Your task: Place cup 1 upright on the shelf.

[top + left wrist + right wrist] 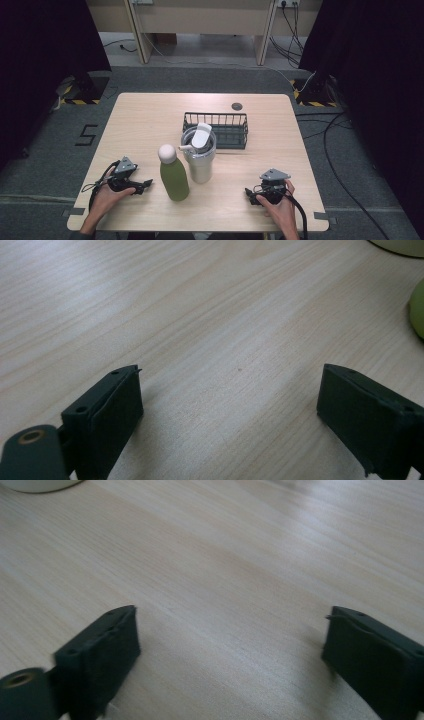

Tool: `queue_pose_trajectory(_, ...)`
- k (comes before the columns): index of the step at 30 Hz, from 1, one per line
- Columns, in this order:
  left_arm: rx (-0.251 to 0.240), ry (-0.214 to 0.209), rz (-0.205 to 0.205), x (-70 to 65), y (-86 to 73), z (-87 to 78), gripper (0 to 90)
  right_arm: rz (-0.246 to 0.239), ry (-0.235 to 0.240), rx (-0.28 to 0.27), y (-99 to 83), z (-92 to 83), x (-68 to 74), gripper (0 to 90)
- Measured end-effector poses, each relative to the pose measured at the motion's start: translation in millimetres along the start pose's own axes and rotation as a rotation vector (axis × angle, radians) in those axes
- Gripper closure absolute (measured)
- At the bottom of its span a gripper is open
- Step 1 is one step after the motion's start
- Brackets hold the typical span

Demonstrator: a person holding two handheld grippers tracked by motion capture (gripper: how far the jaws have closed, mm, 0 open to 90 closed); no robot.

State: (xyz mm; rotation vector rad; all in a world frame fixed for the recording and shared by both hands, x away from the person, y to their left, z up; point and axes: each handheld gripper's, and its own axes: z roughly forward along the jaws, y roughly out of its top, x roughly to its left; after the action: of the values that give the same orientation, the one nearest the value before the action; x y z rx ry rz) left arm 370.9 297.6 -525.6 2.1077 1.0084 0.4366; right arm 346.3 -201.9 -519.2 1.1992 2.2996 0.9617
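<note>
Both tools sit on the surface (pixel 150 120) with jaws wide apart, gripping nothing. Left tool (pixel 146 184) is near the green bottle (pixel 173 177); right tool (pixel 248 194) is near the tumbler (pixel 200 152).

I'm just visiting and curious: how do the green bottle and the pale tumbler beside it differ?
The green bottle is slim with a narrow neck; the tumbler is wider and straight-sided. The green bottle is olive with a rounded cream cap; the tumbler is off-white with a flat lid bearing a flip spout. The green bottle stands nearer the person, the tumbler just in front of the wire basket. Both stand upright on the table, untouched.
</note>
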Motion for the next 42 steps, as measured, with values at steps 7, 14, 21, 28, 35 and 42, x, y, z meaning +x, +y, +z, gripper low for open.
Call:
queue_pose_trajectory(7,0.000,0.000,0.000,0.0,0.0,0.0,10.3,-0.011,-0.009,-0.058,3.1,-6.5,2.9,14.4)
queue_pose_trajectory(14,0.000,0.000,0.000,0.0,0.0,0.0,10.3,-0.042,0.023,-0.137,9.3,-12.8,12.3,15.2)
queue_pose_trajectory(21,0.000,0.000,0.000,0.1,0.0,0.0,10.2,-0.054,0.059,-0.202,15.7,-18.2,21.6,15.4)
queue_pose_trajectory(28,0.001,-0.001,0.000,0.2,0.0,-0.1,10.2,-0.092,0.108,-0.268,26.9,-21.3,37.0,16.3)
queue_pose_trajectory(35,0.001,-0.002,0.000,0.2,0.0,0.0,10.2,-0.128,0.148,-0.311,40.5,-18.0,49.7,16.2)
queue_pose_trajectory(42,0.000,-0.003,0.000,0.1,0.0,0.0,10.2,-0.146,0.199,-0.353,60.5,-4.3,62.3,15.7)
